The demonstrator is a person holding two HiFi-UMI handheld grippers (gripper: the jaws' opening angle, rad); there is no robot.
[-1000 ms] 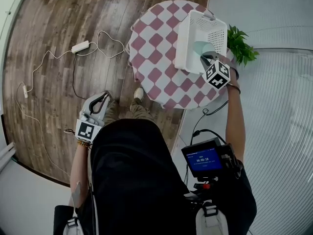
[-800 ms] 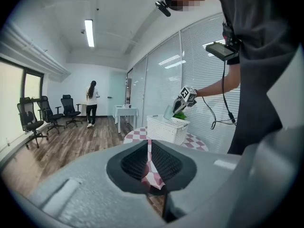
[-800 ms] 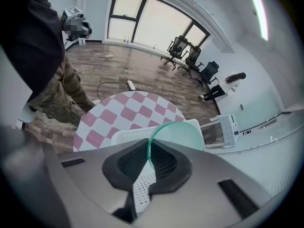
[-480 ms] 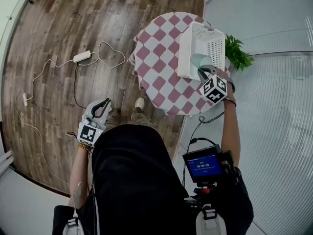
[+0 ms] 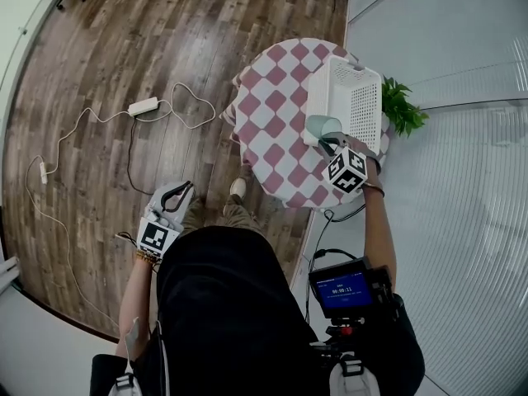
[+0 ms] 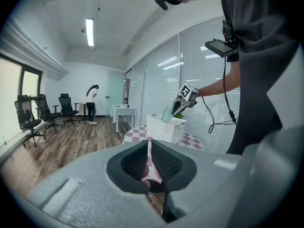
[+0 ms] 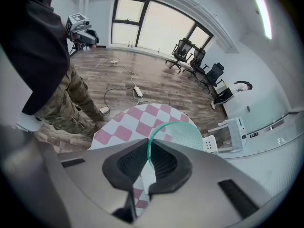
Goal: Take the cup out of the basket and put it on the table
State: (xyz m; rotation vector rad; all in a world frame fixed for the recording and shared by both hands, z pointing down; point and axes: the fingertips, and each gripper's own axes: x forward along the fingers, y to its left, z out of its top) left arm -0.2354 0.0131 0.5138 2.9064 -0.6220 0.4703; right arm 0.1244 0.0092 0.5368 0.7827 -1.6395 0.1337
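**Lifting the cup out over the basket's rim**

Your right gripper (image 5: 333,144) has drawn the pale green cup (image 5: 321,127) back toward you. A second ago the cup hung over the middle of the white basket (image 5: 356,97). Now it sits at the basket's 8 o'clock corner, right over the rim.

From the left gripper view, the cup shows raised above the basket's top edge and rests on nothing. The right gripper's pads are clenched on the cup's thin wall, one pad inside the rim and one outside. In the right gripper view, the translucent rim curves up out of the gap between them. The round table (image 5: 272,114), with its pink-and-white checked cover, lies below.

The taking-out half of the job looks all but finished, and what remains is the setting down. Bare checks lie open from 7 to 10 o'clock of the basket, so you have room there. A pinch on one wall probably lets the cup tilt or swing. Carry it across steadily and bring its base down flat before you release.

Your left gripper (image 5: 173,200) hangs by your side at the table's 8 o'clock, over the wooden floor (image 5: 99,48). Its pads are drawn together on nothing, and it takes no part in this step.
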